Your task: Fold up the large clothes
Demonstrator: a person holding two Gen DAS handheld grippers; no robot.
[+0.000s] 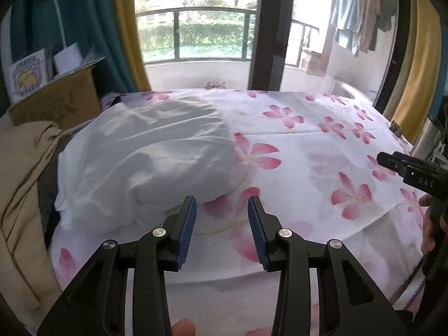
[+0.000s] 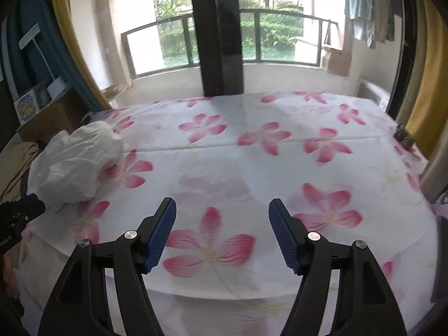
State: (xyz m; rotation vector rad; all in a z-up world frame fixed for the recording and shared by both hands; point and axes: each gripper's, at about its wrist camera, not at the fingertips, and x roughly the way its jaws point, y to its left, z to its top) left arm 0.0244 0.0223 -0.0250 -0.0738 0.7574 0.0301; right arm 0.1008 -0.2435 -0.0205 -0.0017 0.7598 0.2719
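A white garment (image 1: pixel 151 156) lies bunched in a soft heap on the left part of the flowered sheet (image 1: pixel 308 145). It also shows in the right wrist view (image 2: pixel 75 162) at the left. My left gripper (image 1: pixel 221 204) is open and empty, its fingertips just short of the heap's near edge. My right gripper (image 2: pixel 222 207) is open and empty above bare sheet (image 2: pixel 252 168), to the right of the garment. The right gripper also shows at the right edge of the left wrist view (image 1: pixel 411 170).
A beige cloth (image 1: pixel 22 196) hangs off the left side. A cardboard box (image 1: pixel 58 98) with a paper roll stands at the back left. Yellow and teal curtains, a window and a balcony railing lie behind. A metal object (image 1: pixel 428 142) stands at the right edge.
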